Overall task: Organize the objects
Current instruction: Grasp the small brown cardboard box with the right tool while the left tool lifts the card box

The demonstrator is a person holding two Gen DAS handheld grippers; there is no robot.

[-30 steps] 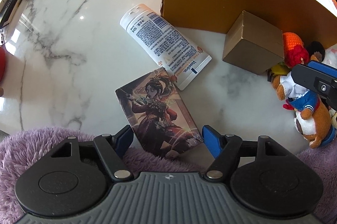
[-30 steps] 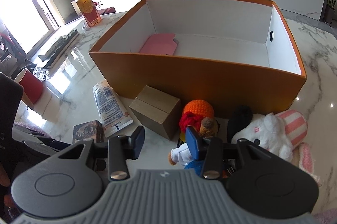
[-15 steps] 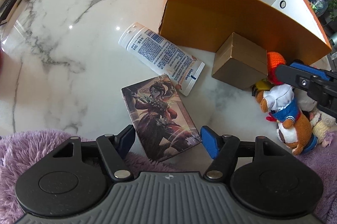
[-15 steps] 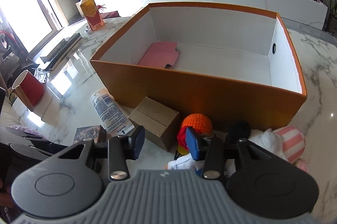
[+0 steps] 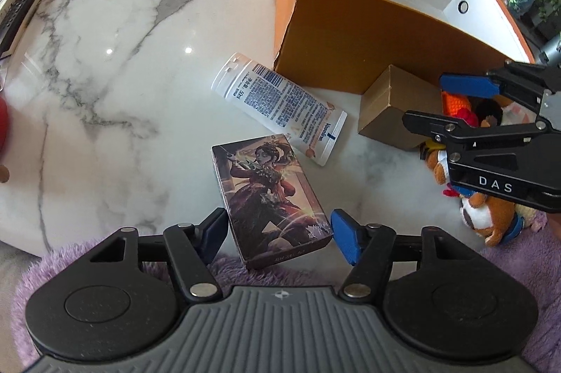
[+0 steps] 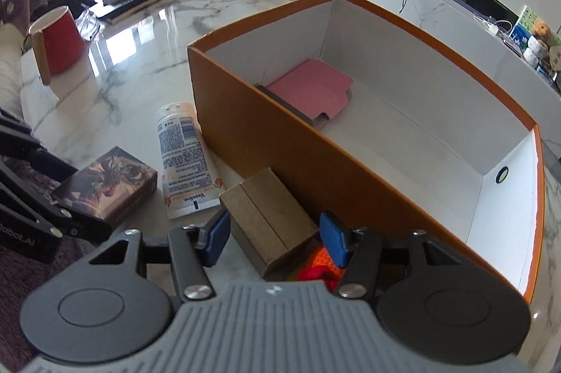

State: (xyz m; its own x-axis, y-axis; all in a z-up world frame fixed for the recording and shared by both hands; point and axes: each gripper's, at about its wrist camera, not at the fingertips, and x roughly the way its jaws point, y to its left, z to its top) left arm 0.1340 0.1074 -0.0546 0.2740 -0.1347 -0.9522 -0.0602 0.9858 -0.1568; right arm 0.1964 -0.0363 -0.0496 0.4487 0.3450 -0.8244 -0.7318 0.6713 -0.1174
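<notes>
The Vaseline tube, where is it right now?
The Vaseline tube lies flat on the marble table, left of the small brown box, between the orange box's corner and the illustrated card box.

Your right claw (image 6: 272,239) now straddles the small brown box (image 6: 266,222) instead of the plush toys, its jaws having just opened wider. Your left claw (image 5: 277,238) has been narrowing around the illustrated card box (image 5: 271,197), pads not touching.

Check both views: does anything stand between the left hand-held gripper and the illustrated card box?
Nothing visible does. The left hand-held gripper already straddles the near end of the card box, its jaws open and just closing, pads not yet pressing. The lotion tube lies beyond the box's far end.
</notes>
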